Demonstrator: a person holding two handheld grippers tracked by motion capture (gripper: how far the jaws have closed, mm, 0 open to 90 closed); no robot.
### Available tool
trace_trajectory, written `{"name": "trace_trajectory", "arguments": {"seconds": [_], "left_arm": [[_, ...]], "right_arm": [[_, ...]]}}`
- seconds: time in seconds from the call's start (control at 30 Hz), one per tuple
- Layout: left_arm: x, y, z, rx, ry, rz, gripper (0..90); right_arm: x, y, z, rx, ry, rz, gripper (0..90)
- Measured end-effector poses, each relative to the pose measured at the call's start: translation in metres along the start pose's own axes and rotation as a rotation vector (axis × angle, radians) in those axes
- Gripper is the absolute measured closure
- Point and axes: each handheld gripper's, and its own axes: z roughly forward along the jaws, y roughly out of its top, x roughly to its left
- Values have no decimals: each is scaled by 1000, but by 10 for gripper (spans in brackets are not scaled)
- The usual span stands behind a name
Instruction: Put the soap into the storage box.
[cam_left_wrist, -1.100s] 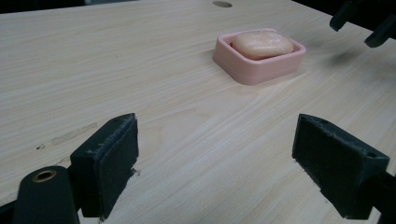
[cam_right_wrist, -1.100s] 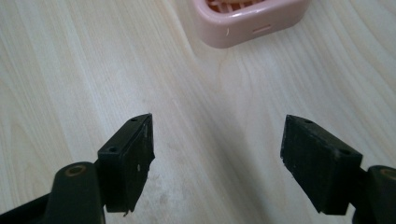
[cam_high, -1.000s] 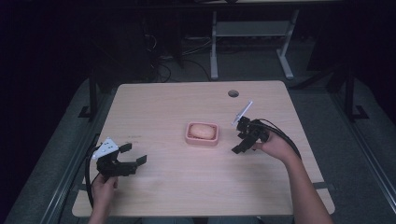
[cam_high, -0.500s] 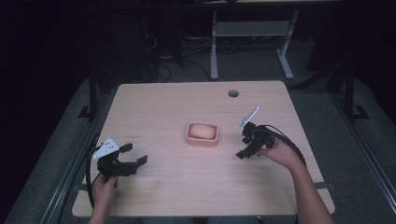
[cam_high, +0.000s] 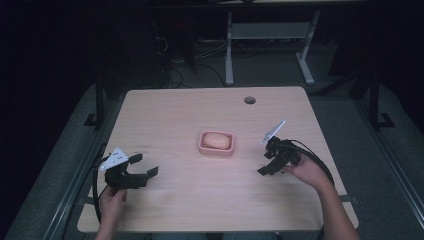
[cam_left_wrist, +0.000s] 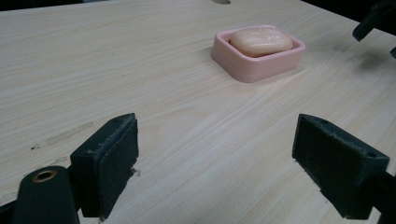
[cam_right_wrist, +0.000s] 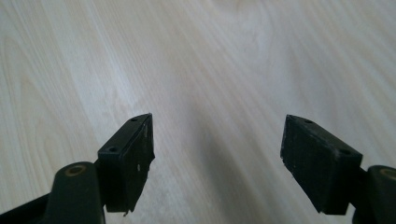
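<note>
The soap (cam_high: 216, 140) lies untouched in its pink dish (cam_high: 204, 148) at mid-table, while the left gripper (cam_high: 143, 166) and right gripper (cam_high: 268, 162) stand wide open and empty, so seemingly nothing is begun.

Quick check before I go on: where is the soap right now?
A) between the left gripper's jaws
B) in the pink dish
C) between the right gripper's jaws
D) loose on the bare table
B: the soap lies inside the pink dish at mid-table, while the left gripper and the right gripper both stand open with nothing between their jaws.
</note>
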Motion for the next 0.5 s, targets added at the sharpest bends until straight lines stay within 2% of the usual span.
{"name": "trace_trajectory", "arguments": {"seconds": [0.37, 0.5], "left_arm": [[-1, 0, 1, 6, -1, 13, 143], [-2, 0, 2, 9, -1, 16, 143]], "right_arm": [[5, -23, 0, -22, -1, 26, 252], [11, -32, 0, -35, -2, 37, 252]]}}
